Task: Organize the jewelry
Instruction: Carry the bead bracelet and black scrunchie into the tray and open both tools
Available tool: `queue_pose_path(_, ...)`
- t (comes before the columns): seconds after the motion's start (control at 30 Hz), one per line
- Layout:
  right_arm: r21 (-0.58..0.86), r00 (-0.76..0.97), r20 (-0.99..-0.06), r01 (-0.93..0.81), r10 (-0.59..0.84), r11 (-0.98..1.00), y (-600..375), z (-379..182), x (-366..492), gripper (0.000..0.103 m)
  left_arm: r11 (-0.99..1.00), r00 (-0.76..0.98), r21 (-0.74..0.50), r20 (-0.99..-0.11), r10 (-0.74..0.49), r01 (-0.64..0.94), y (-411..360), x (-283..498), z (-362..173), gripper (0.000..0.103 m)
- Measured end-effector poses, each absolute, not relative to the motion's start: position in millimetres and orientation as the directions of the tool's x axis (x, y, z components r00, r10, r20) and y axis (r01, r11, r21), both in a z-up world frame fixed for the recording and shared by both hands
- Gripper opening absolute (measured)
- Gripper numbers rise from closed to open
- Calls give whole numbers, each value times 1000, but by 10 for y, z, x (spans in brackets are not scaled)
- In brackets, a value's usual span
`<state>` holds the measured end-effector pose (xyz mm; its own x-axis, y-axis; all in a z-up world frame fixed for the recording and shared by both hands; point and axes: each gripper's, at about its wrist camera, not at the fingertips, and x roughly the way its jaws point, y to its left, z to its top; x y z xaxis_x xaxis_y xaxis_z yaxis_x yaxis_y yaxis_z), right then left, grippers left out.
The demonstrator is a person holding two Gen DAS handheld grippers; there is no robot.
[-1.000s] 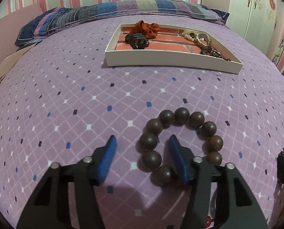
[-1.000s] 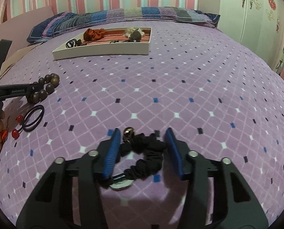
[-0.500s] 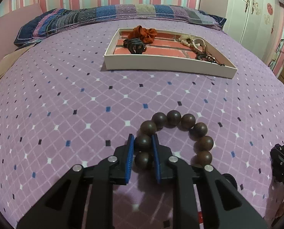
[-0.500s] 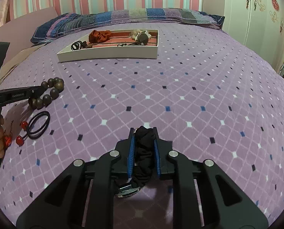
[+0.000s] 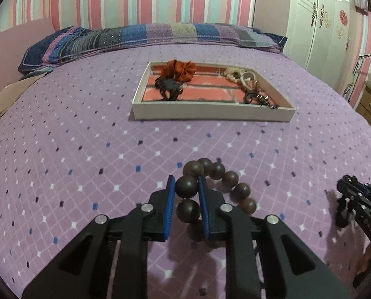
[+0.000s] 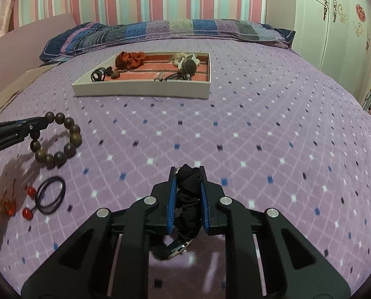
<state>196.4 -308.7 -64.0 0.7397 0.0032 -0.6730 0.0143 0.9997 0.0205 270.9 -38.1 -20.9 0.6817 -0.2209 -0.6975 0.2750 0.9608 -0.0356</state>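
Note:
My left gripper (image 5: pixel 185 186) is shut on a brown wooden bead bracelet (image 5: pixel 230 178) and holds it lifted above the purple bedspread; the bracelet hangs to the right. It also shows in the right wrist view (image 6: pixel 60 147), held by the left gripper (image 6: pixel 39 123). My right gripper (image 6: pixel 187 174) is shut on a black scrunchie (image 6: pixel 189 194) with a metal ornament hanging below. A white tray (image 5: pixel 210 111) with a red lining sits farther up the bed, holding an orange scrunchie (image 5: pixel 179 71), black ties and pale jewelry. The tray also shows in the right wrist view (image 6: pixel 143 90).
A black hair tie (image 6: pixel 49 195) with red beads (image 6: pixel 26 214) lies on the bedspread at the left. A striped pillow (image 5: pixel 148 37) lies at the head of the bed. A white wardrobe (image 5: pixel 317 20) stands to the right. The right gripper (image 5: pixel 354 199) shows at the right edge.
Both grippers closed, the left on the bead bracelet, the right on the black scrunchie, and both have lifted their items off the bedspread.

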Motion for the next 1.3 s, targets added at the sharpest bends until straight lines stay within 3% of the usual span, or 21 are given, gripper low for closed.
queue_pose_path(0.43,29,763,-647,14,9,999,-3167,-420,2470,17,943,718,-26,-642,-270,331,-478,2913,258,19)
queue_pose_path(0.9,41,793,-609,15,13,999,-3186,9,3569,17,943,753,-55,-588,-296,328,-863,3866,724,19)
queue_pose_path(1.3,36,763,-646,-11,32,999,-3200,-94,4334,17,963,723,-135,-638,-264,233,-1244,4569,522,19)
